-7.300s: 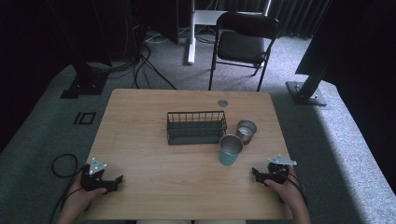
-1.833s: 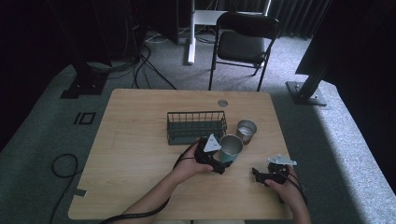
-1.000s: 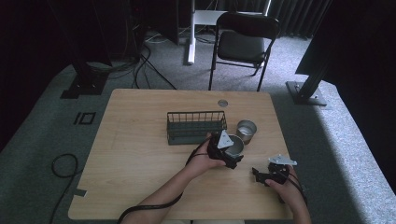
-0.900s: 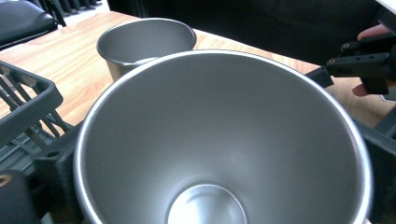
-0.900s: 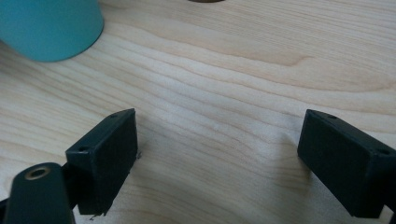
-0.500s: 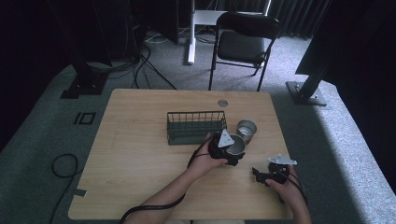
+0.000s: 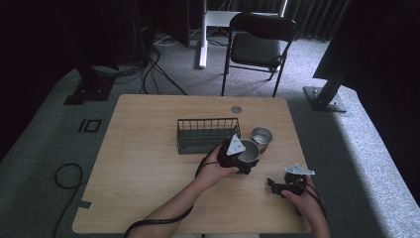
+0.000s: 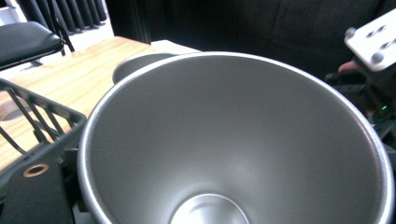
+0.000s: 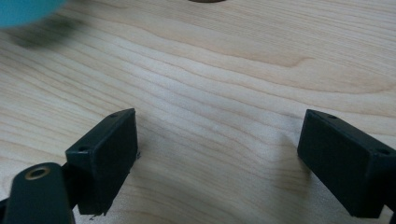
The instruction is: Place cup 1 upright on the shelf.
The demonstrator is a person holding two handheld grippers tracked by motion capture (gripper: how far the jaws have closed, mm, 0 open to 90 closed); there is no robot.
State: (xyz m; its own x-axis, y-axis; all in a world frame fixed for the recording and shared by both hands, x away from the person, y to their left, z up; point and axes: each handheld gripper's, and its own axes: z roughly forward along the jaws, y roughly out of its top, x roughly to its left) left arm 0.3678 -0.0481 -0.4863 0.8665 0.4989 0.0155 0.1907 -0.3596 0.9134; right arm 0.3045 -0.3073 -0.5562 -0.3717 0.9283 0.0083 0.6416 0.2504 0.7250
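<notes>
A: State the position of the wire basket (image 7: pixel 208 135).

B: It stands near the middle of the worktop (image 7: pixel 143 163). The larger cup (image 7: pixel 248 152) sits just off its front right corner, and the smaller cup (image 7: pixel 261 137) stands just behind and to the right of the larger one.

A: And the grippers?

B: The left gripper (image 7: pixel 236 157) is at the larger cup's near left side. The right gripper (image 7: pixel 275 185) rests on the worktop, nearer the front right, apart from both cups. A folding chair (image 7: pixel 262 47) stands on the floor behind the worktop.

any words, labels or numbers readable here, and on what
None: no readable text in any view.
The cup at the left gripper is plain metal inside.
The basket, the second cup and the table carry no print.
The right gripper shows no marking; its black jaws are blank.
</notes>
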